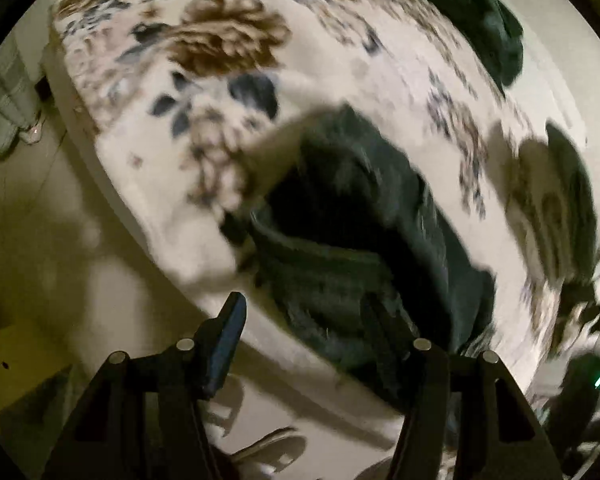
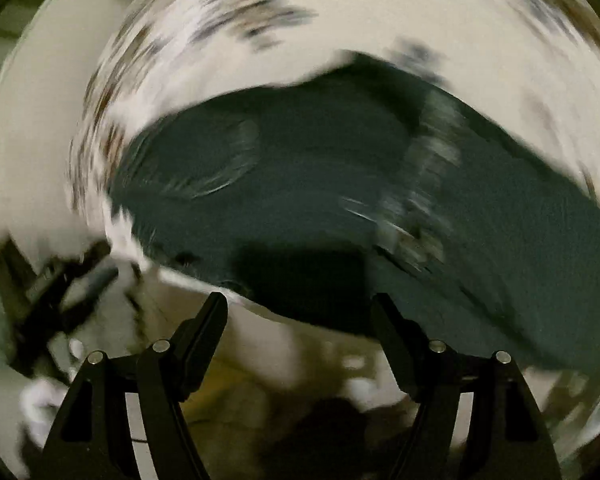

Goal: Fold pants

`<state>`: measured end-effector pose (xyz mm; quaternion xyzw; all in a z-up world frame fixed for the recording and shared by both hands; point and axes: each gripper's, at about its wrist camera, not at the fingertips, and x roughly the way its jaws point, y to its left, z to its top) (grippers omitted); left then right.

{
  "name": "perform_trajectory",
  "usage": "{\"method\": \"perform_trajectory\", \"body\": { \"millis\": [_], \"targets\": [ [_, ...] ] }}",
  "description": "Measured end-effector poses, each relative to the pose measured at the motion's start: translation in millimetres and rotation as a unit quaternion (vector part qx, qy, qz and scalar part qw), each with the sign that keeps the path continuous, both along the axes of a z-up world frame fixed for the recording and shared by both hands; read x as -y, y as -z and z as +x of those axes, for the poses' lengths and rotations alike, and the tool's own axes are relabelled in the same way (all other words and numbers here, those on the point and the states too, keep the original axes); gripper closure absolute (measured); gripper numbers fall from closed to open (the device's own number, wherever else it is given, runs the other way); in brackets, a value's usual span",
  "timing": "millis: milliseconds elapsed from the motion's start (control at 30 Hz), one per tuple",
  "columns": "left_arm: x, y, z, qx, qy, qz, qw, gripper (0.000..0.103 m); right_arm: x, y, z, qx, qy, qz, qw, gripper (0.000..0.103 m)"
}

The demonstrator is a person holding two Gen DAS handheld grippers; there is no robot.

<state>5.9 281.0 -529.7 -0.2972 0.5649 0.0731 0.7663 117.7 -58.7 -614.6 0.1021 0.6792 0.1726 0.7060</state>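
Dark green pants (image 1: 352, 232) lie crumpled on a bed with a white, brown and blue flowered blanket (image 1: 219, 40), their ribbed waistband (image 1: 300, 268) near the bed's edge. My left gripper (image 1: 304, 312) points down at that waistband and is open. Its right finger overlaps the dark cloth and its left pad is bare. In the blurred right wrist view the pants (image 2: 320, 168) spread wide across the blanket (image 2: 380, 8). My right gripper (image 2: 300, 304) is open just short of their near edge, with nothing between its fingers.
Another dark garment (image 1: 484, 16) lies at the far side of the bed, and a dark piece (image 1: 572, 184) lies at the right. The bed's edge (image 1: 147, 216) drops to a pale floor with a slipper (image 1: 271, 448). A curtain (image 1: 3, 96) hangs at the left.
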Motion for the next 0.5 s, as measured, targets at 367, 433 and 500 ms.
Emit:
{"method": "perform_trajectory", "body": {
  "millis": [367, 433, 500],
  "targets": [
    [18.7, -6.2, -6.7, -0.003, 0.043, 0.035, 0.9984, 0.046, -65.6, -9.4, 69.6, 0.085, -0.067, -0.041, 0.993, 0.088],
    [28.5, -6.6, 1.4, 0.002, 0.051, 0.03, 0.9982, 0.046, -32.0, -16.9, 84.8, 0.075, 0.006, -0.024, 0.997, 0.09],
    [42.5, -6.8, 12.3, 0.009, 0.063, 0.011, 0.9979, 0.046, 1.9, -17.3, 99.4, 0.045, 0.072, 0.016, 0.996, 0.09]
  ]
}}
